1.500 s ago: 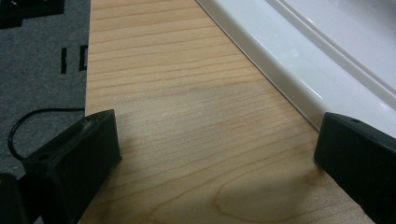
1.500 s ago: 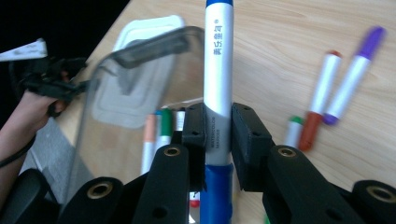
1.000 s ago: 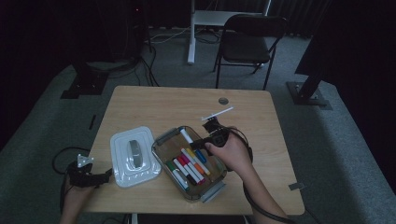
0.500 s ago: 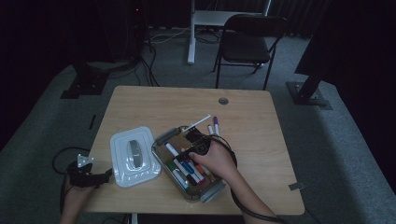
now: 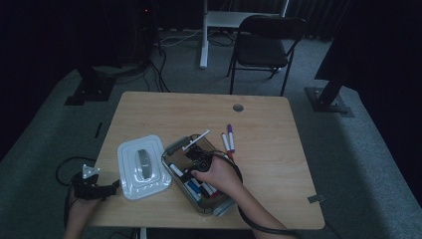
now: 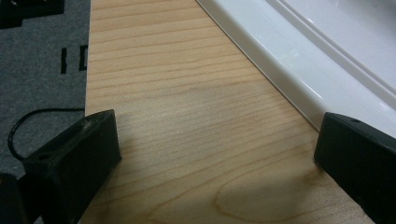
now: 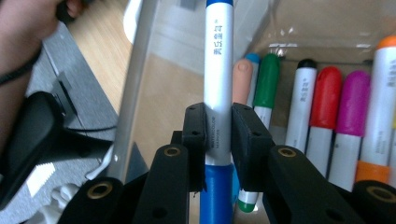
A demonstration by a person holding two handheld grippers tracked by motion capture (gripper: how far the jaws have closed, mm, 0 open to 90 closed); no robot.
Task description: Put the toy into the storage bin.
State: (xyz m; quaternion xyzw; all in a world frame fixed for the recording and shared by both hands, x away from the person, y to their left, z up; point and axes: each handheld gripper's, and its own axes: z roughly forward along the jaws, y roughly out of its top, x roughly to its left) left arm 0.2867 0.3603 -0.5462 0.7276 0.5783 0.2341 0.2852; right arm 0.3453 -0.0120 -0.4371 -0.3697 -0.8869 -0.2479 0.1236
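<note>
One clear box [image 5: 175,149] is sitting on the tabletop [image 5: 278,164], with one white lid [image 5: 144,167] lying beside it. Two markers [image 5: 229,139] are lying loose outside the box. Inside it, at least seven markers [image 7: 322,112] are showing, counting the blue-capped one [image 7: 218,84]. One chair [image 5: 263,45] is standing beyond.

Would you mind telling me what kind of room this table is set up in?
Probably a dim lab or recording studio: grey carpet, black curtains around the walls, a folding chair, and stand bases with cables on the floor beside the wooden table.
</note>
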